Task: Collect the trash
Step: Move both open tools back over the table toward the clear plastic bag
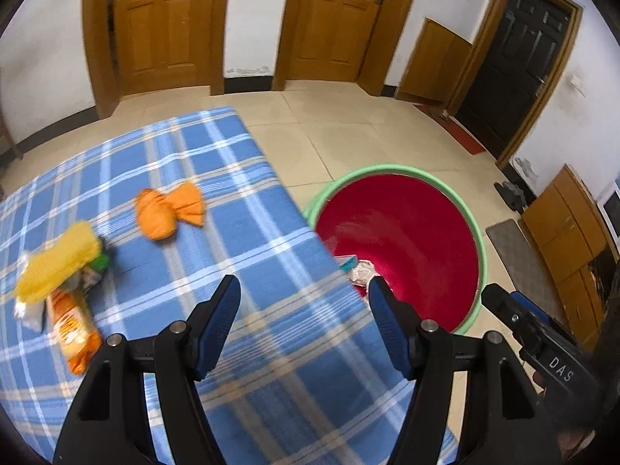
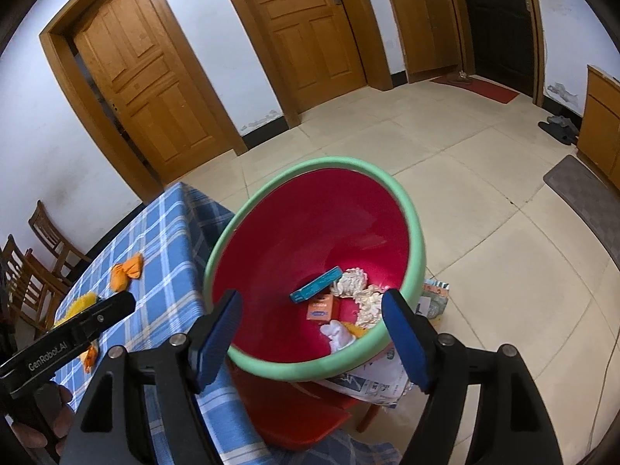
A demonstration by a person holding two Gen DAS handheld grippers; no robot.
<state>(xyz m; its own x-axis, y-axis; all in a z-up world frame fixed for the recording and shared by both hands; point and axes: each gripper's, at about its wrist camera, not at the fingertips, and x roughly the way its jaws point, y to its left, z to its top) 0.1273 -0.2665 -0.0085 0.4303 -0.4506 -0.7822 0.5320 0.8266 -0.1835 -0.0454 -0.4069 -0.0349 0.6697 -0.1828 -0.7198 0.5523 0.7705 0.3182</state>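
A red basin with a green rim [image 2: 407,209] stands beside the blue checked table [image 1: 240,209]; it also shows in the left wrist view [image 1: 478,228]. In it lie a teal box [image 2: 316,289], an orange packet [image 2: 319,307], crumpled white paper [image 2: 360,290] and a white piece [image 2: 337,333]. On the table lie an orange wrapper [image 1: 168,209], a yellow bag [image 1: 58,259] and an orange snack packet [image 1: 73,329]. My left gripper [image 1: 304,290] is open and empty over the table's edge. My right gripper [image 2: 312,302] is open and empty above the basin.
The basin sits on a red stool [image 2: 294,414] with newspaper [image 2: 379,379] under it. Wooden chairs [image 2: 31,271] stand left of the table. Wooden doors [image 1: 162,23], a dark door [image 1: 519,62], a cabinet [image 1: 569,255], floor mats [image 1: 519,263] and slippers [image 2: 560,128] ring the tiled floor.
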